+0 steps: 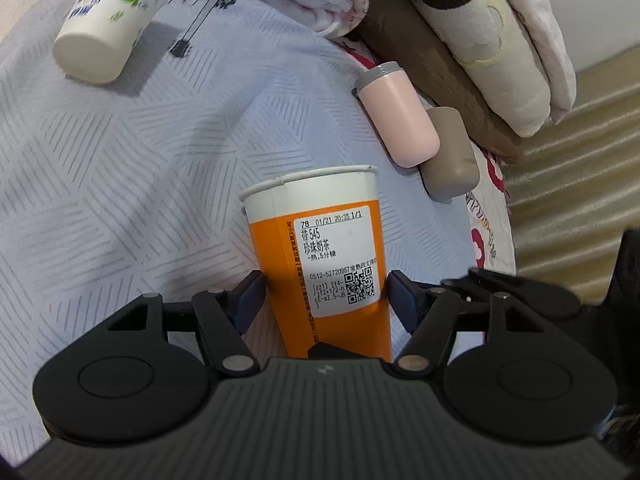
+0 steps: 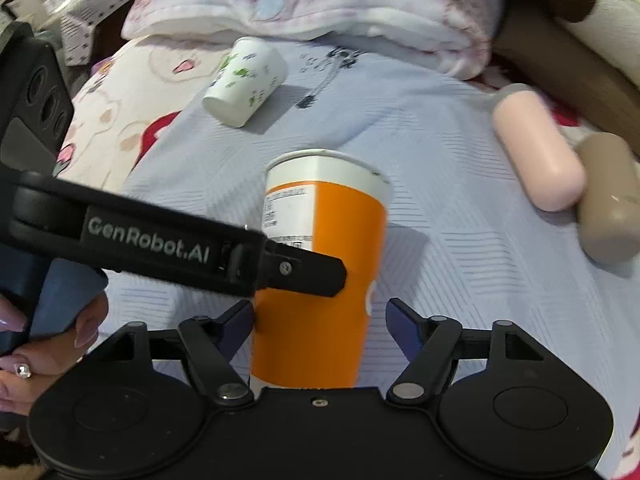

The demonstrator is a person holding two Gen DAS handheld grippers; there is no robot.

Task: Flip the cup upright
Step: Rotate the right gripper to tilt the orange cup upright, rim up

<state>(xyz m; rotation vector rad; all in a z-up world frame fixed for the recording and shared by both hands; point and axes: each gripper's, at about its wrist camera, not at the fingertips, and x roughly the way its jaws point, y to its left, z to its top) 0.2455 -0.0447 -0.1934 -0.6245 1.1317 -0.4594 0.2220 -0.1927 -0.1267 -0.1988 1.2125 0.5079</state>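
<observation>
We are looking at an orange paper cup (image 1: 320, 264) standing rim-up on a pale blue quilted bedspread (image 1: 120, 184), with a white printed label facing the left wrist camera. Our left gripper (image 1: 324, 292) is grasping the cup low on its body, its blue-padded jaws pressing against both sides. In the right wrist view, the left gripper (image 2: 300, 268) is reaching across in front of the cup (image 2: 320, 272), its black finger lying against the orange wall. Our right gripper (image 2: 320, 322) is sitting around the cup's lower part: the left pad is touching the cup or just beside it, while the right pad is standing apart from it, so those jaws are released.

Further back, a white cup with green print (image 2: 246, 80) is lying on its side. To the right, a pink tumbler (image 1: 394, 114) and a beige one (image 1: 450, 152) are lying touching each other. Folded blankets (image 2: 312, 8) are piled behind.
</observation>
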